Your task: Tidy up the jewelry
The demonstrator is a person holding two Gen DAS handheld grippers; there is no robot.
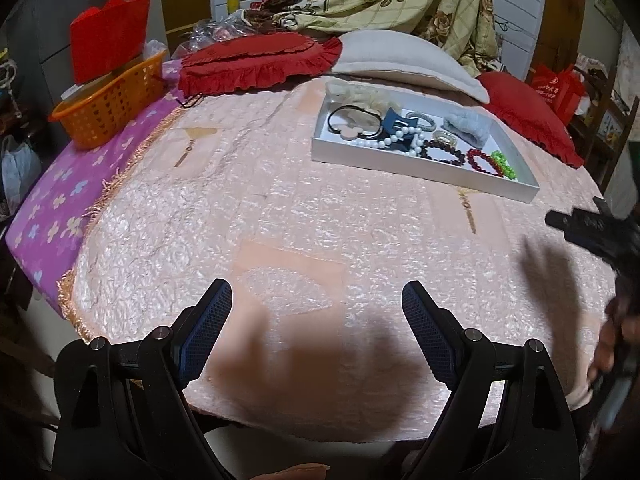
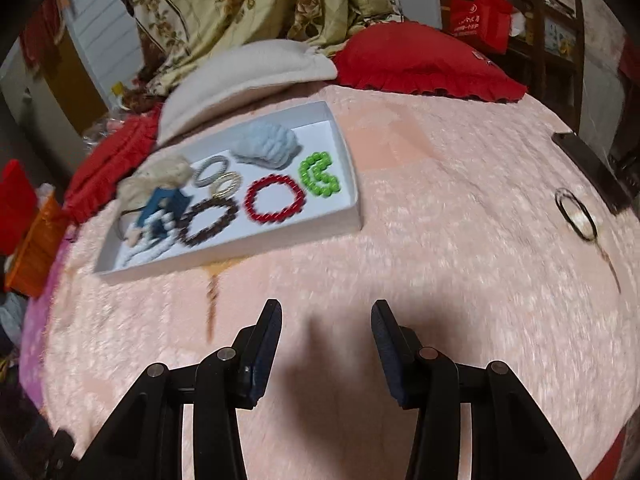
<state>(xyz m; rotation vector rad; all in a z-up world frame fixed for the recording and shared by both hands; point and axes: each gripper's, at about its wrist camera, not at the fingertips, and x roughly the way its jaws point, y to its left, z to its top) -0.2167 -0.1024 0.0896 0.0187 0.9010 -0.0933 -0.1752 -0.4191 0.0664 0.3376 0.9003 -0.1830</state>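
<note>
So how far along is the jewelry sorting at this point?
Mostly done: the white tray already holds the red bead bracelet, green bead bracelet, white pearl necklace and other pieces. Both the left gripper and right gripper are open and empty. One black hair tie remains on the pink bedspread.

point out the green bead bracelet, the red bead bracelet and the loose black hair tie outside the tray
green bead bracelet (image 2: 320, 174): right wrist view, on the beads at its middle.
red bead bracelet (image 2: 251, 205): right wrist view, on the left arc of the ring.
black hair tie (image 2: 563, 205): right wrist view, on the upper left band, lying on the blanket.
</note>
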